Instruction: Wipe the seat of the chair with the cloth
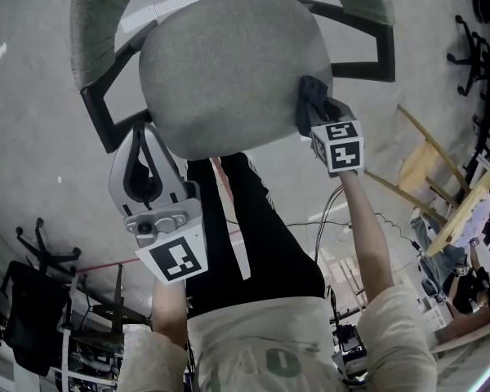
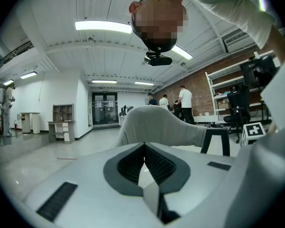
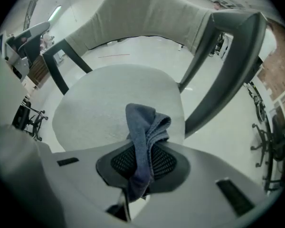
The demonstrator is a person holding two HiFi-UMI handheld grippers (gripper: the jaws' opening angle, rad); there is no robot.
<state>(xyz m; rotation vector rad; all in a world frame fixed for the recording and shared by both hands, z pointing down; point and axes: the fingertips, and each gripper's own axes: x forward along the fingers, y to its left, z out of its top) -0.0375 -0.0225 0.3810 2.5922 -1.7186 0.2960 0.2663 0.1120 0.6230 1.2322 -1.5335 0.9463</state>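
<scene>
The left tool (image 2: 144,148) is held at the near left edge of the chair's seat (image 1: 229,72), its jaws pressed together with nothing between them. The right tool (image 3: 143,148) is clamped on the blue-grey cloth (image 3: 143,125), which is bunched up above the jaws and hangs down between them. The cloth is carried over the near right edge of the seat; contact with it cannot be made out. Beyond the seat, the grey backrest (image 3: 147,13) and black armrests (image 1: 367,47) are seen. Further off, the pale floor (image 1: 33,121) is shown, with people (image 2: 184,99) by a brick wall.
</scene>
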